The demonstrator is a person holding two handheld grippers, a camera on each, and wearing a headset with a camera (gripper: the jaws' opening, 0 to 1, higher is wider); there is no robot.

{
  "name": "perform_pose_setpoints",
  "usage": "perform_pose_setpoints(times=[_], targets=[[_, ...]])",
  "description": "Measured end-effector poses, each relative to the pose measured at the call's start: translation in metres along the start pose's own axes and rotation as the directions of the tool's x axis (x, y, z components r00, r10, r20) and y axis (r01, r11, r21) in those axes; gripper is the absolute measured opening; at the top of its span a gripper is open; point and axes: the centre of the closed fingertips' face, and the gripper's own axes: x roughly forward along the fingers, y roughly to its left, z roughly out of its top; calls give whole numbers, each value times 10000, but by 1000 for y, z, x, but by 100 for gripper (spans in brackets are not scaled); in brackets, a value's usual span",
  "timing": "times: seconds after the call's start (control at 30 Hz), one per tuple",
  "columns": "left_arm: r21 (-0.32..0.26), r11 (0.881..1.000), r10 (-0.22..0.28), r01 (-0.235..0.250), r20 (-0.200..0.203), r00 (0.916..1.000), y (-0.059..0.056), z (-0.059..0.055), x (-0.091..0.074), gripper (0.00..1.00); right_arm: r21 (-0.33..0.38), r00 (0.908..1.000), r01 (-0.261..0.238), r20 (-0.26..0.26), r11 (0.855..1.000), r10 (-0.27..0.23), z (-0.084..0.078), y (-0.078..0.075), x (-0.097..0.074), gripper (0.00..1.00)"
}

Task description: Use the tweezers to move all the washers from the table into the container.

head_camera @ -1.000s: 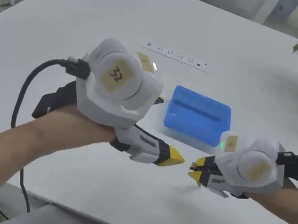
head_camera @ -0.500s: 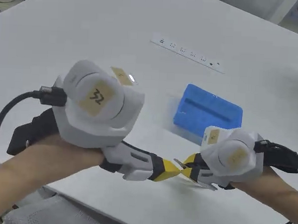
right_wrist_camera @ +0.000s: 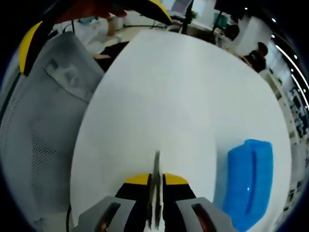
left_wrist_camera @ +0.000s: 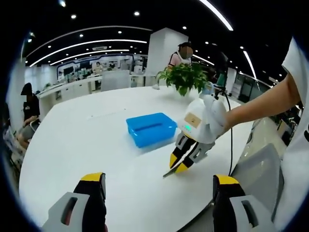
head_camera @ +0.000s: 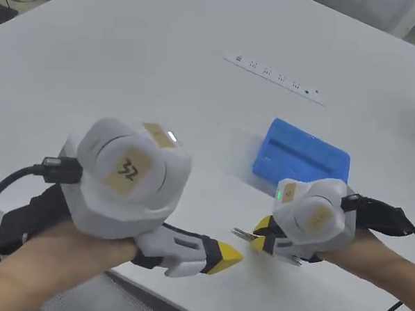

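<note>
While your left gripper (left_wrist_camera: 158,180) hangs with jaws wide apart, your right gripper (right_wrist_camera: 155,181) clamps the tweezers (right_wrist_camera: 157,162) over the table (head_camera: 129,54), near the blue container (head_camera: 301,159) standing on it.

Head view: the body of the right hand-held gripper (head_camera: 261,236) covers part of the near edge of the container (head_camera: 306,155). The tweezers (head_camera: 243,234) show only their tips past the jaws; the remainder is hidden. The cable (head_camera: 50,169) is cut off at the left edge. The power strip (head_camera: 274,79) sockets are too small to resolve.
</note>
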Motion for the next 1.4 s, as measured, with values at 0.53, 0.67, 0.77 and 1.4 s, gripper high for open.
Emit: perform_pose_setpoints(times=[0.53, 0.67, 0.77, 1.4], targets=[[239, 9982, 561, -558, -137, 9983, 1, 11, 0, 95, 6214, 9000, 1650, 2228, 7659, -3747, -3, -6, -90, 28], [378, 9969, 691, -683, -181, 9974, 2, 16, 4, 95, 7219, 8509, 1723, 2338, 6702, -4705, -12, -11, -109, 38], [549, 9956, 767, -755, -195, 9969, 4, 19, 5, 95, 7483, 8307, 1942, 2184, 6342, -5121, -23, -11, -121, 44], [1199, 9884, 993, -927, -502, 9938, 9, 22, 11, 96, 8798, 7465, 2332, 1111, 4143, -6560, -77, 11, -145, 87]])
